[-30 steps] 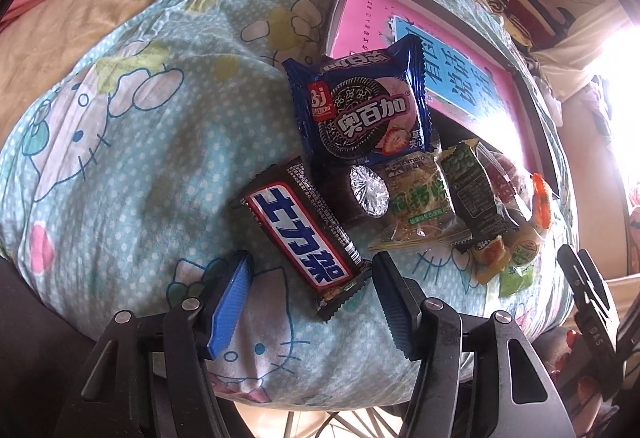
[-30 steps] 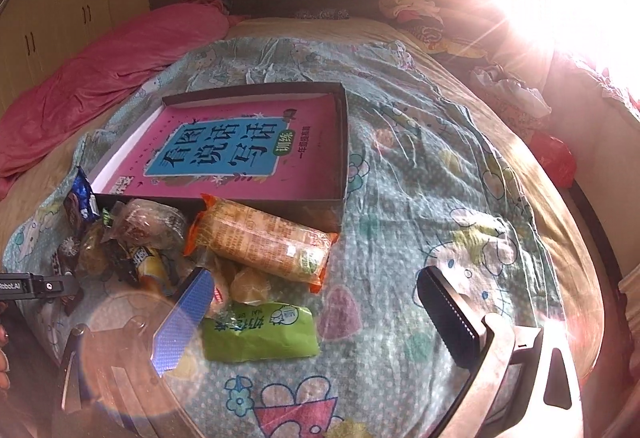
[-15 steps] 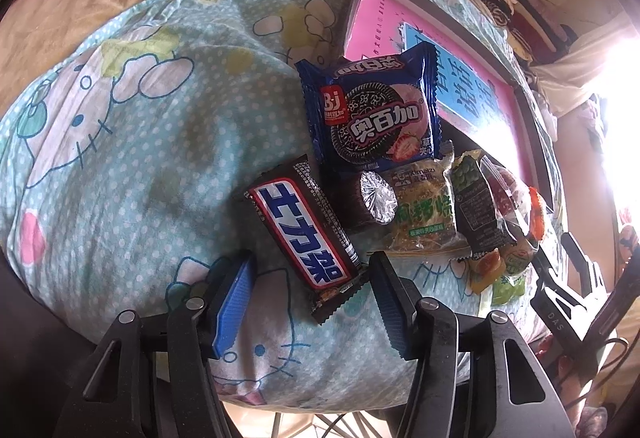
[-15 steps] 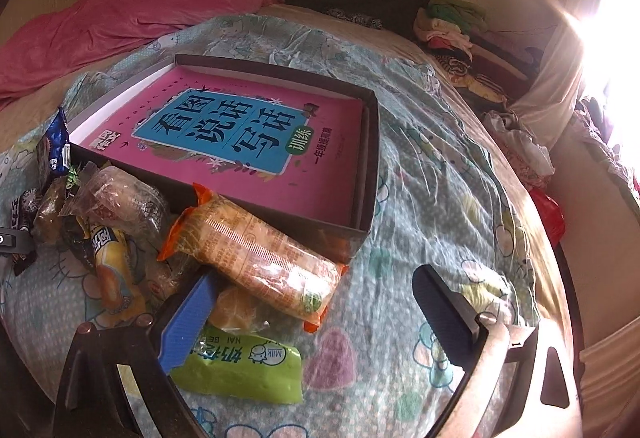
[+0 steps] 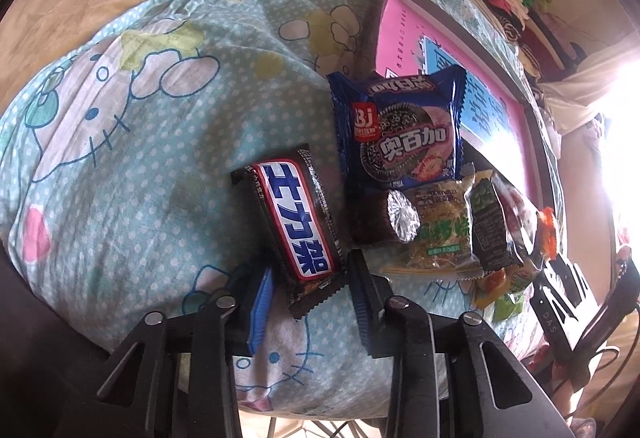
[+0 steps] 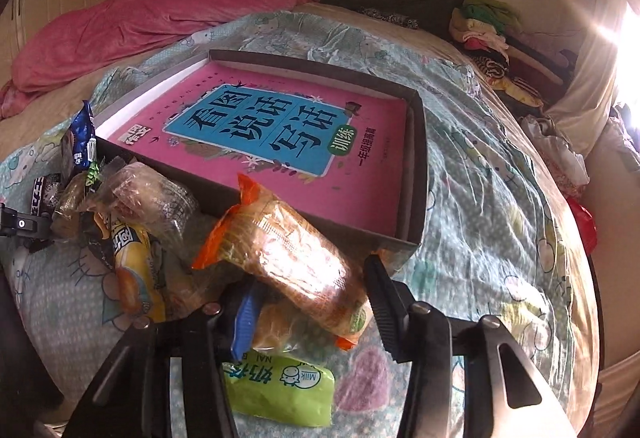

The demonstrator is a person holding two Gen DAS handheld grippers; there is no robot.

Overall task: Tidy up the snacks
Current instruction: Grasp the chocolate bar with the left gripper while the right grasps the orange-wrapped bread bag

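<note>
A pile of snacks lies on the Hello Kitty bedspread in front of a dark shallow box (image 6: 416, 174) lined with a pink book. In the left wrist view my left gripper (image 5: 310, 302) is open, its jaws on either side of the near end of a dark chocolate bar (image 5: 296, 222). Beyond it lie a blue cookie pack (image 5: 400, 134), a foil-ended roll (image 5: 384, 218) and a green noodle pack (image 5: 440, 234). In the right wrist view my right gripper (image 6: 312, 302) is open around the near end of an orange-ended cracker pack (image 6: 292, 254). A green milk-candy pack (image 6: 280, 390) lies beneath it.
A pink blanket (image 6: 132, 18) lies at the far left of the bed. Folded clothes (image 6: 488, 30) are stacked at the far right by a bright window. A yellow snack pack (image 6: 132, 258) and a clear bag (image 6: 152, 194) lie left of the cracker pack. The bed edge is near.
Both grippers have moved forward and narrowed. The left now straddles the chocolate bar's end. The right has come down around the cracker pack.
</note>
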